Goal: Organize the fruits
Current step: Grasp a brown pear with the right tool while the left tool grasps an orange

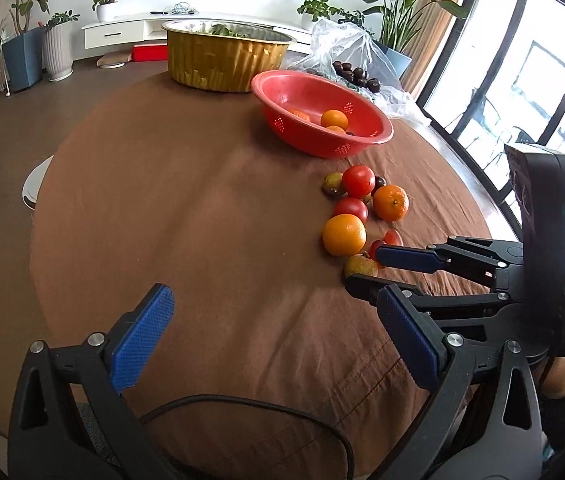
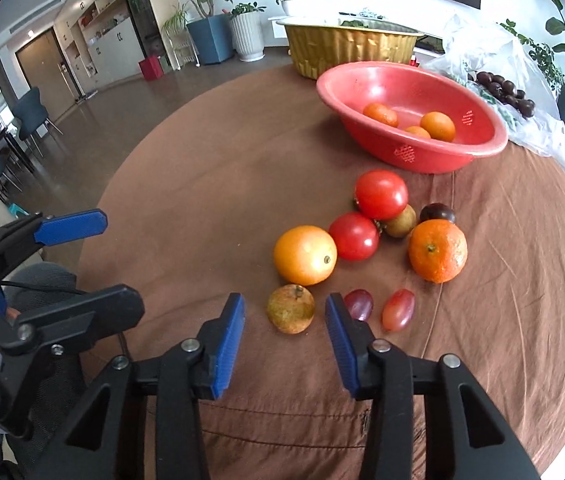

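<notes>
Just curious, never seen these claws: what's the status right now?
Left gripper wide open, empty. Right gripper open around small brownish fruit, not gripping. Red bowl holds three oranges. Nothing blocking.

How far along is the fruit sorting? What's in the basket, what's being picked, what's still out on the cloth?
Done: three oranges lie in the red basket. In hand: nothing gripped yet; the right claw brackets the small brownish fruit, pads not touching. The left claw is wide open and empty. Left on the cloth: two oranges, two tomatoes, two grapes, and a few small fruits.
</notes>
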{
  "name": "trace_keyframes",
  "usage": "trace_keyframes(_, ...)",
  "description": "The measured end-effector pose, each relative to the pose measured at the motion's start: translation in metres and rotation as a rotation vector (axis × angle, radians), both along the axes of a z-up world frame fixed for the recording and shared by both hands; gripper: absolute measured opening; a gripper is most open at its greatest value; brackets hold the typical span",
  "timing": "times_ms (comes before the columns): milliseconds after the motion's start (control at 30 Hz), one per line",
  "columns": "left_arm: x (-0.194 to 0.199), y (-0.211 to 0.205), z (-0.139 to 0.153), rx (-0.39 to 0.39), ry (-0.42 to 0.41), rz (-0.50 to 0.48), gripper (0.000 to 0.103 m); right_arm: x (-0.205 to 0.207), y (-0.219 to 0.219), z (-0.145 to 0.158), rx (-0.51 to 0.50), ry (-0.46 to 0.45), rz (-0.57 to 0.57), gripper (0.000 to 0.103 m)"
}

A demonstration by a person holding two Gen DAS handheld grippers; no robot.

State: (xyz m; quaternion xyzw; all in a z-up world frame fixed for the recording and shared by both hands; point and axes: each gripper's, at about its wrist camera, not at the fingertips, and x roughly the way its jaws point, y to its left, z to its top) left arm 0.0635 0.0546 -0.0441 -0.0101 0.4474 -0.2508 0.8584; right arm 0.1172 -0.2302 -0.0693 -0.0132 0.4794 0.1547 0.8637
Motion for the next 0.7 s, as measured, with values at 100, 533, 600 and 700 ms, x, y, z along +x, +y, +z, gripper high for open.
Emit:
trace_keyframes(100, 0.001, 0.0, -0.001, 0.004, 0.004, 0.004, 0.103, 0.006, 0.002, -0.005, -0.03, 0.005, 0.016, 0.042)
trace_keyframes(533, 0.004, -0.004, -0.006, 0.028, 0.013, 0.002, 0.103, 0.003, 0.009, -0.009, -0.103, -0.002, 0.045, 0.029)
trace_keyframes(600, 0.004, -0.005, -0.007, 0.035, 0.014, 0.0, 0.103, 0.002, 0.007, -0.009, -0.095, -0.001, 0.042, 0.029)
trace_keyframes(700, 0.004, -0.008, -0.008, 0.045, 0.014, -0.001, 0.103, 0.0, 0.005, -0.008, -0.079, 0.003, 0.037, 0.029)
